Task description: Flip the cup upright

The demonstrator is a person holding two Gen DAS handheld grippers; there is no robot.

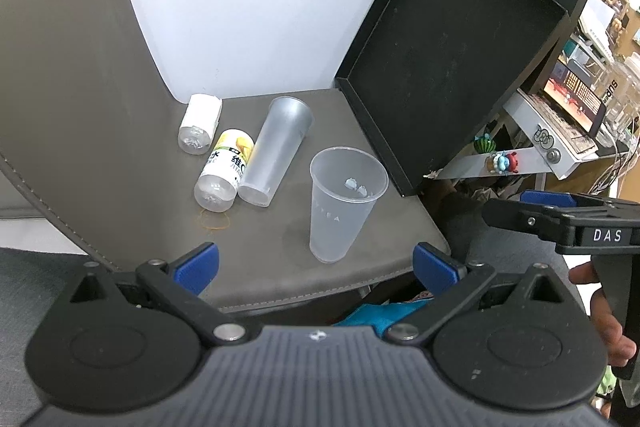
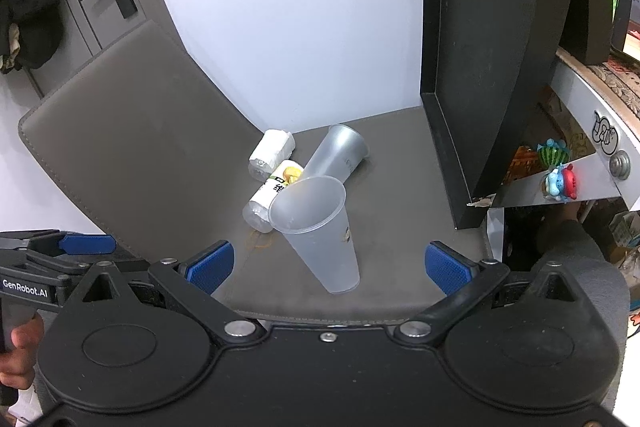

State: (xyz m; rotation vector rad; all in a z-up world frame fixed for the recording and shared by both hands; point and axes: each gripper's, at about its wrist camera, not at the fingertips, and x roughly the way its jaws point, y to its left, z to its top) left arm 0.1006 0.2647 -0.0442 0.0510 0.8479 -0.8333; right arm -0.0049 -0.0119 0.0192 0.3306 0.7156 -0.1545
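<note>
A clear plastic cup (image 1: pixel 340 203) stands upright on the grey chair seat (image 1: pixel 280 267), mouth up; it also shows in the right wrist view (image 2: pixel 320 231). A taller frosted cup (image 1: pixel 278 151) lies on its side behind it, also in the right wrist view (image 2: pixel 338 153). My left gripper (image 1: pixel 316 267) is open and empty, just in front of the upright cup. My right gripper (image 2: pixel 328 267) is open and empty, with the upright cup's base between its blue fingertips (image 2: pixel 210 265) but not touched.
Two plastic bottles lie beside the fallen cup: a yellow-labelled one (image 1: pixel 224 171) and a white-wrapped one (image 1: pixel 200 123). A black open box (image 1: pixel 448 55) leans at the seat's right edge. A cluttered shelf (image 1: pixel 560 139) stands to the right. The chair back (image 1: pixel 60 67) rises at left.
</note>
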